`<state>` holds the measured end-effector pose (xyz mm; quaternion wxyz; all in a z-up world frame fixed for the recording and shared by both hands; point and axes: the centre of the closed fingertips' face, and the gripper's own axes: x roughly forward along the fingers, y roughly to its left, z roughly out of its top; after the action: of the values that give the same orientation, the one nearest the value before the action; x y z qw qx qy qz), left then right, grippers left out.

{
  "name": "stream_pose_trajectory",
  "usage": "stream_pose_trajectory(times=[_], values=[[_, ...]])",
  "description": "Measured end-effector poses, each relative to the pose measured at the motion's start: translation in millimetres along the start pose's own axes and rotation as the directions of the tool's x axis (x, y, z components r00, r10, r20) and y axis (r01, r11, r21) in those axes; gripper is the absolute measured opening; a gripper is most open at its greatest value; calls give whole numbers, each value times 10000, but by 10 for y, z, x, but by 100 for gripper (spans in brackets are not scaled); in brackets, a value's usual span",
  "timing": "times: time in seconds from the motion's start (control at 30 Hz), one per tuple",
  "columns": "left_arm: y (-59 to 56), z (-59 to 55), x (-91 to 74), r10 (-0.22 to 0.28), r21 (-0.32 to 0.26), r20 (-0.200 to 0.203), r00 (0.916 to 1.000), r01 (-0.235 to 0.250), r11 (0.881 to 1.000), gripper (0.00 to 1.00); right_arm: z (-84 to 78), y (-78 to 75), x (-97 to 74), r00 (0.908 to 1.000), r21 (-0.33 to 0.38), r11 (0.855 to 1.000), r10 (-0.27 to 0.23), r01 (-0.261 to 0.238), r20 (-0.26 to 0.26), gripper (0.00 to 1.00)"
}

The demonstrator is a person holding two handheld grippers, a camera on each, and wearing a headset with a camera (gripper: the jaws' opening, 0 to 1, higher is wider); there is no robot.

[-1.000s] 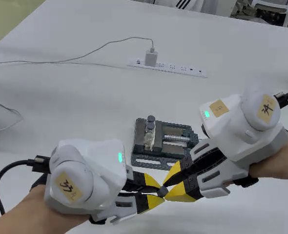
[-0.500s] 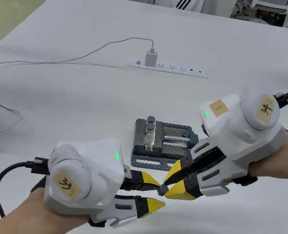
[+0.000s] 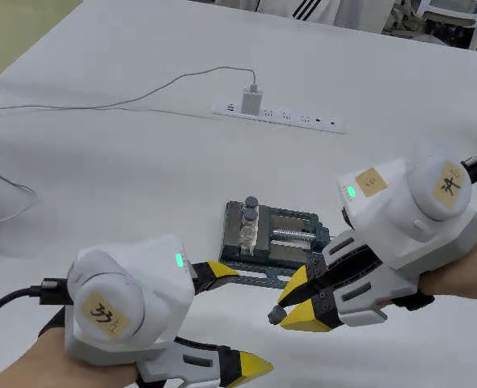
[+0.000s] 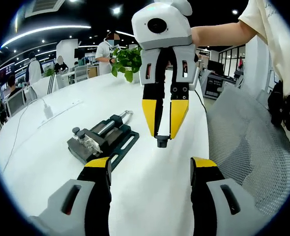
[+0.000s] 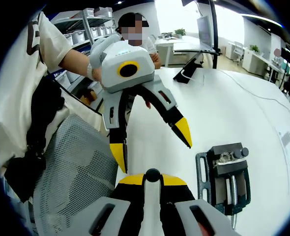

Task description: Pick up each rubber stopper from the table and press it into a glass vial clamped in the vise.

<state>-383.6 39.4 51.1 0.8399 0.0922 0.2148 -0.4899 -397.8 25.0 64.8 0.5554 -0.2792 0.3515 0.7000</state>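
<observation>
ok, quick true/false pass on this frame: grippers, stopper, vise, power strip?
1. The right gripper is shut on a rubber stopper. True.
2. The left gripper is shut. False: its fingers are spread, with nothing between them.
3. The vise stands on the white table with a glass vial clamped in it. True.
4. Nothing is plugged into the power strip. False: a white charger with a cable is plugged in.
5. The held stopper is already seated in a vial. False: it is held apart from the vise, over the table.
</observation>
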Motion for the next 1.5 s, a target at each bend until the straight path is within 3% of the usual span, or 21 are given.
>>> stream_pose_trajectory(times=[0.2,0.77,1.13,1.5], values=[[155,-15,-29,888,-544,146,9959,-879,9946,99,-20,2,4,10000,-41,10000,34,-34,-81,6],[338,-60,-148,1699,-1278,354,9848,-1641,9781,99,-92,-169,-52,9983,-348,9992,-191,172,-548,6],[490,-136,-305,2288,-1595,355,9728,-2205,9623,99,-33,-487,-173,9907,-1165,9924,-545,400,-1247,5],[592,-195,-447,2688,-1715,285,9628,-2602,9502,99,42,-821,-208,9760,-2078,9772,-865,440,-2001,5]])
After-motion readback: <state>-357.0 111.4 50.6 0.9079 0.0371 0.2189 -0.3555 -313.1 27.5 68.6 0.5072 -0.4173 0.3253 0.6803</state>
